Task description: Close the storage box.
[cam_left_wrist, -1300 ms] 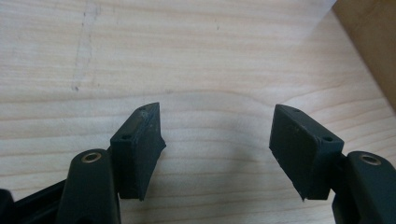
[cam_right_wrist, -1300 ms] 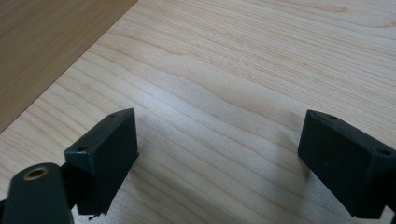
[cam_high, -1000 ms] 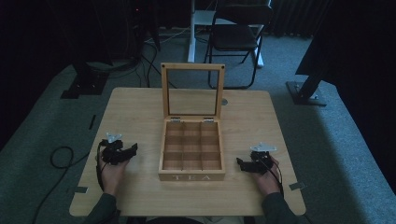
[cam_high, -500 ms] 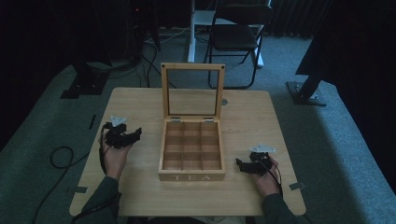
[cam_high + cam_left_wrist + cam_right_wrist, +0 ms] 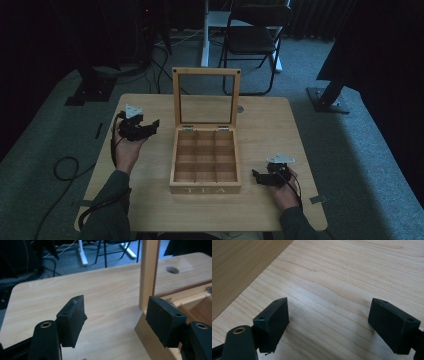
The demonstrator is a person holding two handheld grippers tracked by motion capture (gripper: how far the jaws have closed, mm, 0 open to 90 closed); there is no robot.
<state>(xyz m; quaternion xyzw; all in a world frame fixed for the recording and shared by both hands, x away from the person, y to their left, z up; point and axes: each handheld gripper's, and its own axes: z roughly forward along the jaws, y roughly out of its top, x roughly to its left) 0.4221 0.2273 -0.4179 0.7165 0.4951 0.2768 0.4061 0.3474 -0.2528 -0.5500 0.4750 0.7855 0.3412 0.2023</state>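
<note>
Room around is dark, chair (image 5: pixel 257 37) and cables on the floor barely readable, and the tea box (image 5: pixel 205 162) compartments look bare but are dim. Box sits mid tabletop (image 5: pixel 260 125), pale wood, glass lid (image 5: pixel 205 97) upright. Left gripper (image 5: pixel 142 129) raised left of the lid, jaws wide, just been opening, nothing between; right gripper (image 5: pixel 261 178) low beside the box's right front, jaws wide, holding nothing.
</note>
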